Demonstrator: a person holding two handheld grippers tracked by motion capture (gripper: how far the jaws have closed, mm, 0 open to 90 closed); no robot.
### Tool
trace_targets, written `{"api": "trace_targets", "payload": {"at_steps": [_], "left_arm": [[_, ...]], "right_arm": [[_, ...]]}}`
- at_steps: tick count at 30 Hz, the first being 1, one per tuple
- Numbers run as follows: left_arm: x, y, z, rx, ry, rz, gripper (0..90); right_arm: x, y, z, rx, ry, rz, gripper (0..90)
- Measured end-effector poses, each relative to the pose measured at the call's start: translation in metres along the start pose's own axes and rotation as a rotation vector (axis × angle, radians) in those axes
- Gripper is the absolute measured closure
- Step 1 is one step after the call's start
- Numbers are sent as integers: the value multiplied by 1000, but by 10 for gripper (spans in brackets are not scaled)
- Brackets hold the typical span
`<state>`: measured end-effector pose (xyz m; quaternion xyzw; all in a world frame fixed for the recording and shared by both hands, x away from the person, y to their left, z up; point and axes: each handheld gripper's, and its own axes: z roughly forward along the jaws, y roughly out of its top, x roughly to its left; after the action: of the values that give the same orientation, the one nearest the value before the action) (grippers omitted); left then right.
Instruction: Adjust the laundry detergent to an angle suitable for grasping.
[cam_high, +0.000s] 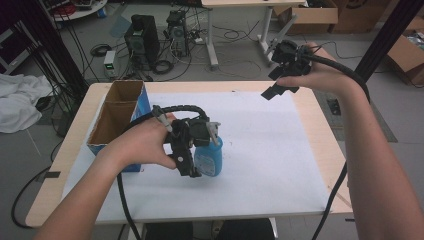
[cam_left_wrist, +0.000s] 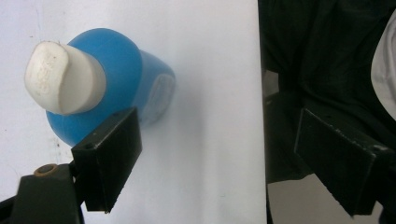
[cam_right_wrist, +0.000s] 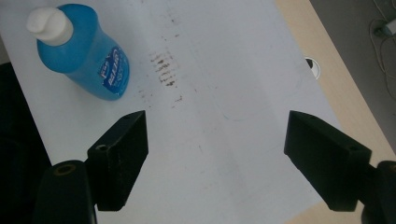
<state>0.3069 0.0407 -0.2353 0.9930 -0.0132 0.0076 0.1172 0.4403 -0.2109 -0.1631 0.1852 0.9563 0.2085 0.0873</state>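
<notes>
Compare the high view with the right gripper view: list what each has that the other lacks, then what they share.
High view alone: the open cardboard box at the table's left, the left gripper open beside the bottle, both forearms, and computers on the floor beyond. Right gripper view alone: brown smudges on the sheet, the print on the bottle's label, and a round hole in the tabletop. Shared: the upright blue bottle, the white sheet, and the open right gripper.

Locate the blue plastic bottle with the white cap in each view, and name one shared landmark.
High view: the blue plastic bottle with the white cap stands left of centre, right beside the left gripper.
Left gripper view: upper left, cap towards the camera, partly behind one jaw.
Right gripper view: top left corner, standing clear of both jaws.
Shared landmark: the white sheet covering the table.
</notes>
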Motion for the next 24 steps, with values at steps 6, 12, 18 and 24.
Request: {"api": "trace_targets", "payload": {"at_steps": [6, 12, 18, 24], "left_arm": [[0, 1, 1, 1, -3, 4, 155], [0, 1, 2, 1, -2, 10, 155], [-1, 1, 1, -2, -2, 9, 155], [-3, 1, 0, -9, -2, 7, 154]], "right_arm": [[7, -8, 5, -43, 22, -1, 213], [17, -10, 10, -55, 22, -18, 211], [31, -14, 20, -78, 51, -40, 217], [44, -16, 33, -80, 50, -57, 217]]}}
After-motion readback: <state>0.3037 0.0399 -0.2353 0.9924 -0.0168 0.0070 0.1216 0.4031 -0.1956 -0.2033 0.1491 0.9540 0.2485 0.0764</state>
